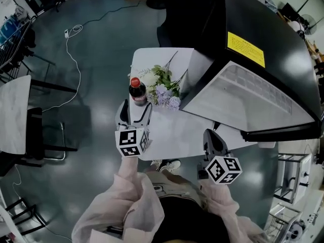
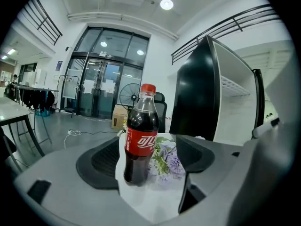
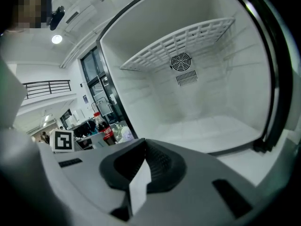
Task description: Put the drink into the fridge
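Cola fills the bottle (image 1: 137,91) that stands upright on the white desk (image 1: 177,130), red cap on and red label facing the person. It is near the desk's left edge, just beside a bunch of white and purple flowers (image 1: 162,87) that lies to its right. The left gripper (image 1: 135,113) is held low at the desk, and its jaws are spread wide. In the left gripper view the bottle stands between them, nearer the left pad (image 2: 103,159) than the right, and neither pad presses on it. The right gripper (image 1: 209,135) hovers over the near right part of the desk, well apart from the bottle. Its jaws are closed, with nothing between them, and only a thin sliver of white shows below the tips. It points into the black fridge (image 1: 273,29), which stands open on the right side of the desk with a yellow label (image 1: 245,49) on its top. The right gripper view shows the fridge's white inside, with a wire shelf (image 3: 183,41) high up and a round fan grille on the back wall. A white cable (image 1: 71,49) trails over the grey floor beyond the desk.
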Demonstrator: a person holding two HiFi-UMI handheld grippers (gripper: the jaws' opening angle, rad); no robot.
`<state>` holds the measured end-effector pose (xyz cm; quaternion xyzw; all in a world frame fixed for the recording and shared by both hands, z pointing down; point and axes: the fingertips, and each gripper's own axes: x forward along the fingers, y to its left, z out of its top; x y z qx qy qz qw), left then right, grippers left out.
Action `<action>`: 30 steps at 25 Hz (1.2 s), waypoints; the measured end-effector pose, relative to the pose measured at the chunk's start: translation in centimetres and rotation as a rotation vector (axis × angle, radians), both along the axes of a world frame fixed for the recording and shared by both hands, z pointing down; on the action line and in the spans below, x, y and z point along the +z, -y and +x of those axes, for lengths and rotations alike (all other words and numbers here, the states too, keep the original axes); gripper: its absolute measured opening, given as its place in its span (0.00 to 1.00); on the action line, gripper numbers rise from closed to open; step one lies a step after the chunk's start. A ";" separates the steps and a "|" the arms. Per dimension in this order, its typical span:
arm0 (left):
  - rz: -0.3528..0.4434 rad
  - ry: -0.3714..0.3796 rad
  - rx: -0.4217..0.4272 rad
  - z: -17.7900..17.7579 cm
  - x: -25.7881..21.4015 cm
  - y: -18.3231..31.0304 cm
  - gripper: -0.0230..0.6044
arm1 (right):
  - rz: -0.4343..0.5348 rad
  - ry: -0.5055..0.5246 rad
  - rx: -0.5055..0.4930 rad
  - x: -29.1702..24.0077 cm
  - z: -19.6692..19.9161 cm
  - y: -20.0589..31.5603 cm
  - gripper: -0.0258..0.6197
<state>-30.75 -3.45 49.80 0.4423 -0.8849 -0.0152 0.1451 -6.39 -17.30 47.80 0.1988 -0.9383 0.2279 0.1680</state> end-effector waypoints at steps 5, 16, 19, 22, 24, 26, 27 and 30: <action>-0.025 0.022 -0.013 -2.2 1.4 1.9 0.63 | -0.005 -0.031 0.034 0.9 0.9 0.8 0.06; -0.034 0.095 -0.039 -5.6 1.6 5.3 0.63 | -0.009 -0.069 0.088 1.4 1.8 2.7 0.06; -0.036 0.117 -0.053 -6.2 1.2 5.8 0.62 | -0.012 -0.069 0.100 1.5 1.8 3.1 0.06; -0.035 0.123 -0.059 -6.5 1.1 5.7 0.57 | -0.013 -0.068 0.108 1.5 1.9 3.3 0.06; -0.039 0.126 -0.058 -6.4 1.1 5.6 0.56 | -0.015 -0.068 0.113 1.5 2.1 3.3 0.06; -0.042 0.131 -0.055 -6.3 1.1 5.6 0.56 | -0.016 -0.066 0.119 1.6 2.3 3.4 0.06; -0.042 0.133 -0.053 -6.2 1.1 5.6 0.56 | -0.017 -0.064 0.121 1.6 2.4 3.4 0.06; -0.045 0.135 -0.043 -6.1 1.1 5.7 0.56 | -0.019 -0.063 0.126 1.6 2.7 3.3 0.06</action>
